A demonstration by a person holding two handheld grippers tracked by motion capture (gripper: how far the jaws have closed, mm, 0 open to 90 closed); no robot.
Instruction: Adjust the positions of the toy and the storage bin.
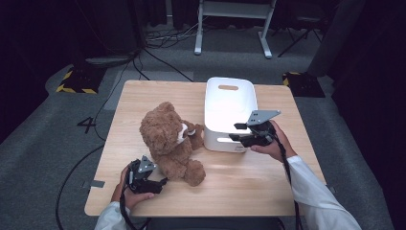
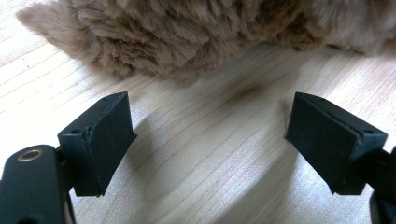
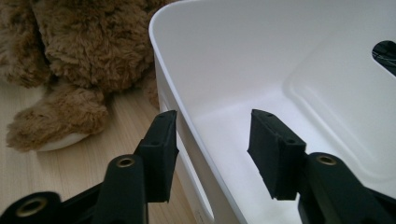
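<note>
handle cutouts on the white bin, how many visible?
2 on the white rectangular plastic bin: one slot in its far end wall, one in its near end wall by the right hand-held gripper. None visible on its long sides.

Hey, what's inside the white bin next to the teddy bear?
The white bin looks empty: the right gripper view shows bare white floor and walls, with a handle cutout in the far wall. The right hand-held gripper straddles the near wall, whose foot hides a strip of floor.

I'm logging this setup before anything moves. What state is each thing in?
Teddy bear: sitting on the table, slumped, ungrasped.
White bin: upright, empty.
Left gripper: jaws open, near the bear.
Right gripper: jaws open, straddling the bin's near wall.
</note>
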